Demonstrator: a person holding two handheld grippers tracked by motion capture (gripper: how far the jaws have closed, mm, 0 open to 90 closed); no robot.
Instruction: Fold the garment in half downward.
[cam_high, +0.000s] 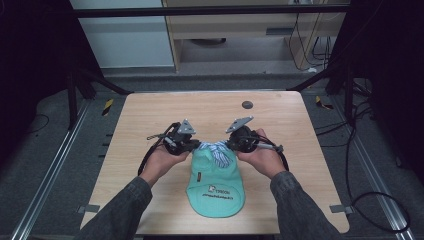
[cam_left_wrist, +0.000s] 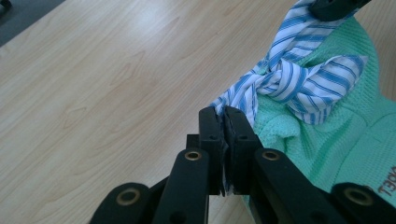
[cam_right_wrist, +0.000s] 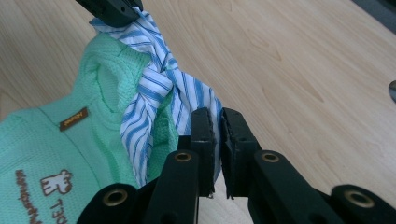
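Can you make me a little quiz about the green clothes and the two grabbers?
1. True or false: both grippers are shut on cloth.
2. What pattern has the striped collar that they pinch?
   a) red dots b) blue and white stripes c) plain black
3. What small dark thing lies on the table beyond the mint garment?

Key: 1 true: left gripper, right gripper. 2 b. 3 a round dark disc.

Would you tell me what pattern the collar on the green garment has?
The collar has blue and white stripes, clearest in the left gripper view.
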